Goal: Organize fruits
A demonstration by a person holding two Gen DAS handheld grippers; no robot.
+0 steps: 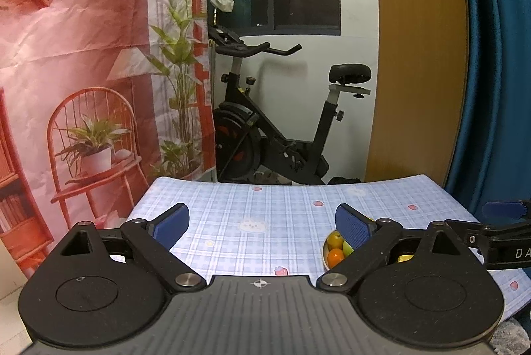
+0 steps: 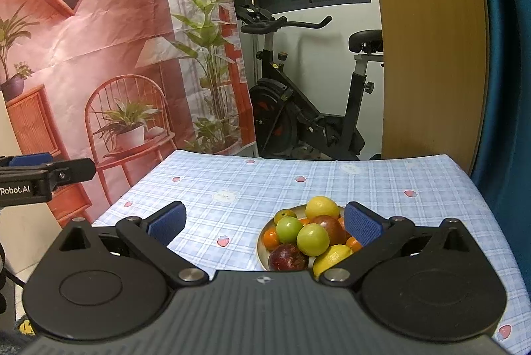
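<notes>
**Fruit heaped on plate, both tools empty**

Plate sits toward the worktop's near edge, right of centre. On it: lemons, green fruits, oranges and dark red fruits, all touching. Left tool has its jaws wide apart, nothing between. Right tool likewise spread, hovering over the plate's near side, touching no fruit.

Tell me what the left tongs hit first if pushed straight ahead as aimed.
Probably bare checked tablecloth: the open left tongs tilt down at empty cloth, left of the fruit plate. Depth is unclear.
</notes>
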